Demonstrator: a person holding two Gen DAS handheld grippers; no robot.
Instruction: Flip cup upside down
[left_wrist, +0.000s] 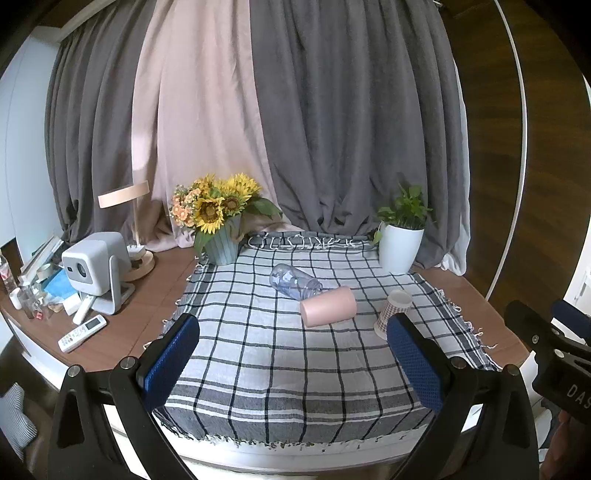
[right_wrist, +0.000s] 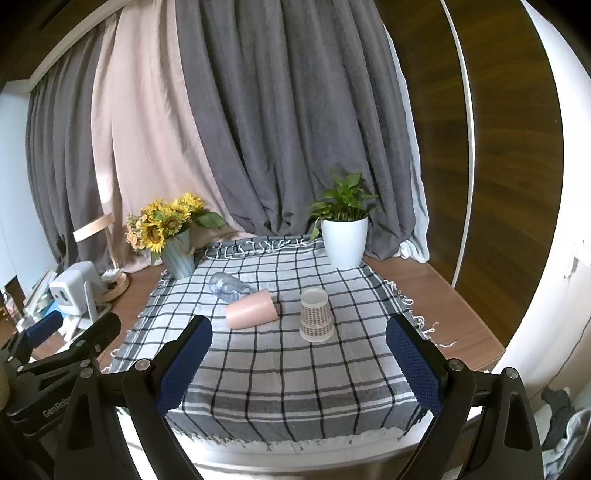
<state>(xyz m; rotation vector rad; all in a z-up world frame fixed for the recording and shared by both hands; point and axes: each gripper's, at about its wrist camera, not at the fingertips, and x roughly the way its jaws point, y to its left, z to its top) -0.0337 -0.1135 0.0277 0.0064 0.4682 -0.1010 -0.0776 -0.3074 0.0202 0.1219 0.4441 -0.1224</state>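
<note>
A pink cup (left_wrist: 328, 306) (right_wrist: 252, 308) lies on its side on the checked cloth (left_wrist: 258, 369) (right_wrist: 288, 376). A clear plastic cup (left_wrist: 294, 282) (right_wrist: 229, 286) lies on its side just behind it. A patterned paper cup (left_wrist: 393, 309) (right_wrist: 316, 314) stands upside down to the right of them. My left gripper (left_wrist: 293, 362) is open and empty above the near part of the cloth. My right gripper (right_wrist: 299, 363) is open and empty, also short of the cups. The left gripper shows at the left edge of the right wrist view.
A sunflower pot (left_wrist: 221, 246) (right_wrist: 180, 254) stands at the cloth's back left, a white plant pot (left_wrist: 400, 248) (right_wrist: 344, 242) at the back right. A projector (left_wrist: 92, 267), a lamp (left_wrist: 138, 254) and a remote (left_wrist: 82, 333) sit on the wooden table (left_wrist: 122, 332) at left. Curtains hang behind.
</note>
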